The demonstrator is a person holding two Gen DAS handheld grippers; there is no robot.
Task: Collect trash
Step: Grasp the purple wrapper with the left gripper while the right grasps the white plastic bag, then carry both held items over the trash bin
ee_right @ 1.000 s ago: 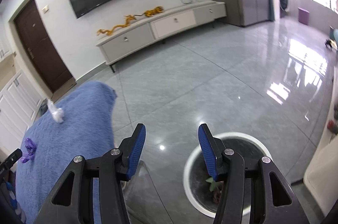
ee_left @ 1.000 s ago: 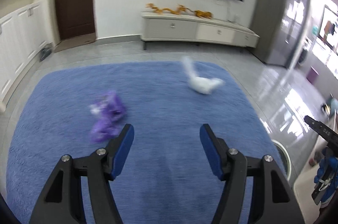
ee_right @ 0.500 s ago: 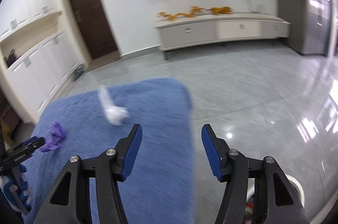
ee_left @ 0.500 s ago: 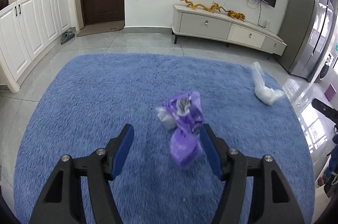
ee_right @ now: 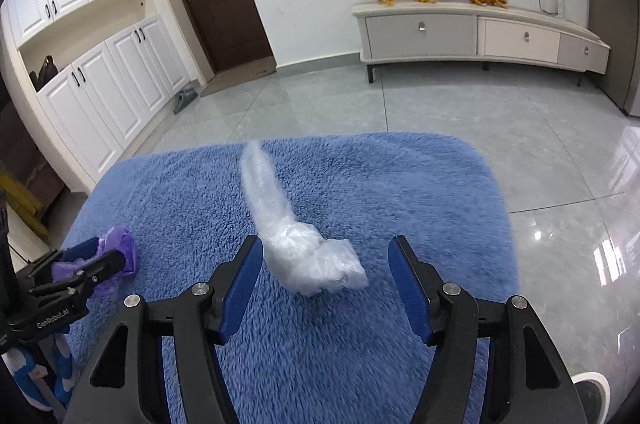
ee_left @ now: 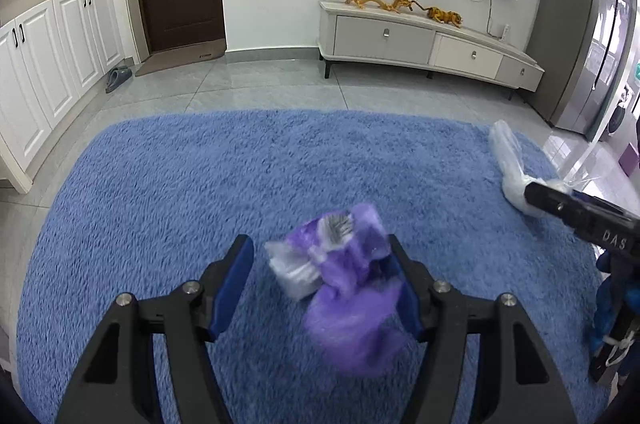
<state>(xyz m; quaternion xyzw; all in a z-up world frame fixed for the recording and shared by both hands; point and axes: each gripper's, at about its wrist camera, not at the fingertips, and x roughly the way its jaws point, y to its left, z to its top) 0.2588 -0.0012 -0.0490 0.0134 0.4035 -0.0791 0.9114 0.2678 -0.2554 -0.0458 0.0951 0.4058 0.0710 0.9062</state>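
A crumpled purple wrapper (ee_left: pixel 344 280) lies on the blue rug (ee_left: pixel 200 184), between the open fingers of my left gripper (ee_left: pixel 320 284), close to the right finger. It also shows in the right wrist view (ee_right: pixel 116 248), by the left gripper's tip. A crumpled clear plastic bag (ee_right: pixel 304 248) with a long tail lies on the rug between the open fingers of my right gripper (ee_right: pixel 326 284), nearer the left finger. The bag also shows in the left wrist view (ee_left: pixel 512 168), with the right gripper's black finger over it.
A white bin rim (ee_right: pixel 592 388) shows at the lower right on the grey tile floor (ee_right: pixel 520 128). A low TV cabinet (ee_left: pixel 420 44) stands against the far wall. White cupboards (ee_left: pixel 44 56) line the left. A slipper (ee_left: pixel 118 76) lies near the dark door.
Both grippers have swung left and come down over the rug. The purple wrapper now sits between the left fingers and the plastic bag between the right fingers. Both stay open.
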